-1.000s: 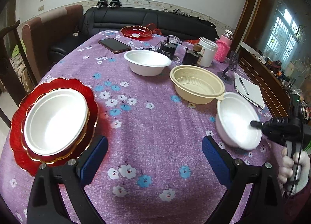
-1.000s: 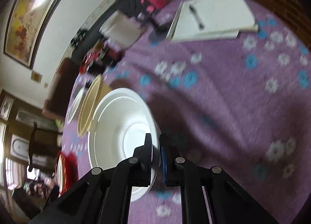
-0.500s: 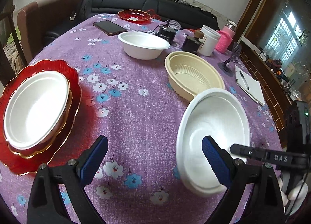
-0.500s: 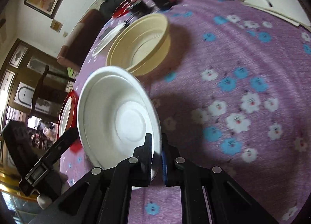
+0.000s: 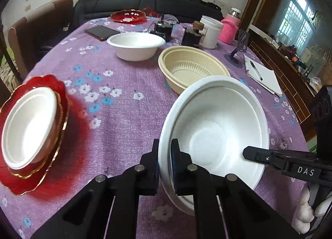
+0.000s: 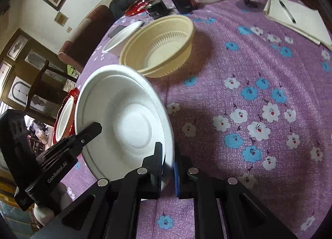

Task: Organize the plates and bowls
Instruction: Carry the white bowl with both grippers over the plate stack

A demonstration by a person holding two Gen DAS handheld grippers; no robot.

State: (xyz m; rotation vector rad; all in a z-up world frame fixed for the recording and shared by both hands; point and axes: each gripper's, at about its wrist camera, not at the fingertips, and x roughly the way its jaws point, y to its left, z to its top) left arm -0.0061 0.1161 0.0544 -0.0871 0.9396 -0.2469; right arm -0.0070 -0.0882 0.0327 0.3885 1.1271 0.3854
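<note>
Handover step, mid-air: white bowl (image 5: pixel 215 135) was held tilted above the purple tablecloth (image 5: pixel 116 114), near the beige bowl (image 5: pixel 193 68). Left gripper (image 5: pixel 165 156) was clamped on its near rim; right gripper (image 6: pixel 168 162) was clamped on the opposite rim. Next move judged: one grip released, bowl carried toward the stack on the red plate (image 5: pixel 62 102).

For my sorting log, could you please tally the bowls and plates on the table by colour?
White bowls: 3
Beige bowls: 1
Red plates: 2
Total: 6
</note>
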